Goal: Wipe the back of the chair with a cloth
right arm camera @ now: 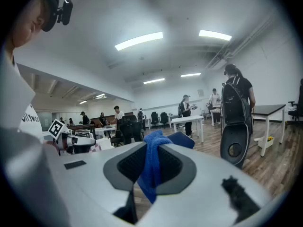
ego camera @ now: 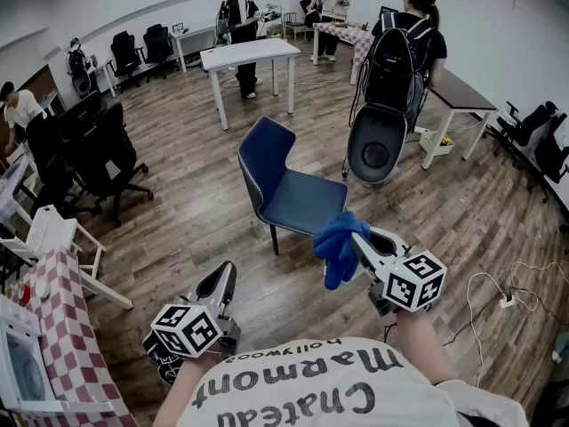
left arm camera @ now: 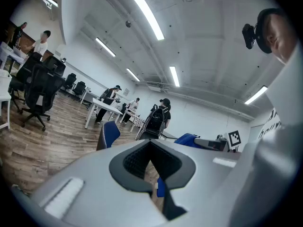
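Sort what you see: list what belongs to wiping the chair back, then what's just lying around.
For the job:
chair
cloth
right gripper, shut on the cloth
left gripper, shut with nothing in it

Just around:
white table
office chairs
checked table
backpack on a person's back

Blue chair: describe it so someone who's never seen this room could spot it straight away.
In the middle of the open wooden floor, just this side of the white table, stands one chair alone. It is the only blue one, armless on thin legs, unlike the black office chairs at the left.
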A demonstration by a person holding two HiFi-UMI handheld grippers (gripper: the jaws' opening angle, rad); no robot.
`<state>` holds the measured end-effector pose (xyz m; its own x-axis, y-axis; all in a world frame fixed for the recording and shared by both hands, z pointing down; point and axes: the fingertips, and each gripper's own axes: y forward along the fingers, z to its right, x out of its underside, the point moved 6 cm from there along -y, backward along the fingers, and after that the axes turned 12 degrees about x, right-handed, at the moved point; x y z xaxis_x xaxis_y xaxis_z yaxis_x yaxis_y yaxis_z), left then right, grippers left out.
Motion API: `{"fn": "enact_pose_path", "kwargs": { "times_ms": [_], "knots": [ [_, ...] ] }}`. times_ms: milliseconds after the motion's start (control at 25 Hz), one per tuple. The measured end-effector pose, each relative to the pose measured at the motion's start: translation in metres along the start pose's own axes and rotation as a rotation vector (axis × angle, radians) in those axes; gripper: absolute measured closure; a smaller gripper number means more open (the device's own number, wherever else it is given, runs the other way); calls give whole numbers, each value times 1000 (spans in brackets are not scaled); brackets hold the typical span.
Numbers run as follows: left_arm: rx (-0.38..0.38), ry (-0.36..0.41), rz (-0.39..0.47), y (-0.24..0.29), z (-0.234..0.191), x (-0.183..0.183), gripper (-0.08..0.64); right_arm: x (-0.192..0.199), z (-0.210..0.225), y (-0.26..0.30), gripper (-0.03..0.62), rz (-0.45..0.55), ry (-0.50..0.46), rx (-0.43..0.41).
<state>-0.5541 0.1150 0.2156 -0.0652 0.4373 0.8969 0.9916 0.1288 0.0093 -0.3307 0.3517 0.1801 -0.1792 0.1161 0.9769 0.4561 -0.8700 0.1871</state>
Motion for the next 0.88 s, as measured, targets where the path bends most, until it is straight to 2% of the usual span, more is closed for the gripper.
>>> {"fn": "enact_pose_path", "kwargs": {
  "times_ms": [360,680,880],
  "knots": [
    [9,-2,2,-4,8,3,552,1,-2,-12,531,-3,3,16],
    [49,9,-40,-8,13,17,551,18,-7,-31,529,-31,72,52],
    [26,44,-34,-5,14,24,552,28,-1,-27,528,-75,71,64]
  ]
}}
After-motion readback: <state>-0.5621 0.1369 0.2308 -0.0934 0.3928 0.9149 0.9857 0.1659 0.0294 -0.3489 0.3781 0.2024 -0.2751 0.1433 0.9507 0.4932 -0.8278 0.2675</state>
